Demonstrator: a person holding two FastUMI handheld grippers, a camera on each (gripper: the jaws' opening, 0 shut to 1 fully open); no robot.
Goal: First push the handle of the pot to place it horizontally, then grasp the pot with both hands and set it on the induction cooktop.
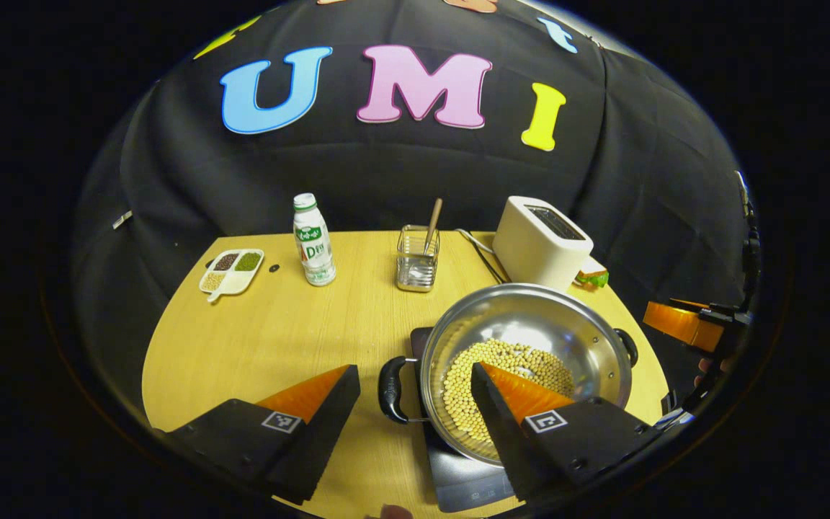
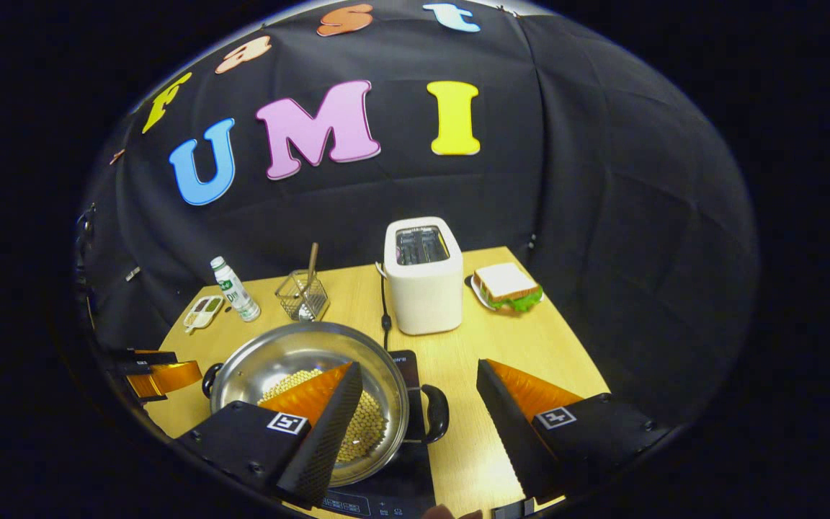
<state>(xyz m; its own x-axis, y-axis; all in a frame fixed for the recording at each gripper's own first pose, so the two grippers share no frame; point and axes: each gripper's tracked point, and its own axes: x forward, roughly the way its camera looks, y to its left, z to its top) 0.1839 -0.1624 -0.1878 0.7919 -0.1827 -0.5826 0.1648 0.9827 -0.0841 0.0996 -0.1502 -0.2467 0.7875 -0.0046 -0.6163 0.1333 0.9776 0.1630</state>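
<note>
While the pot (image 1: pixel 527 360) of beans is seen resting on the cooktop (image 1: pixel 462 479), its two side handles (image 1: pixel 393 389) are held by nothing. Both the left gripper (image 1: pixel 415 375) and the right gripper (image 2: pixel 418 371) are spread wide, each straddling one handle without contact.

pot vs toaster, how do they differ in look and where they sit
The pot is round, shiny bare metal, open on top and holds pale beans; the toaster is a white boxy block with slots on top. The pot rests on the dark induction cooktop near the claws; the toaster stands directly on the table farther back. Both stand upright.
</note>
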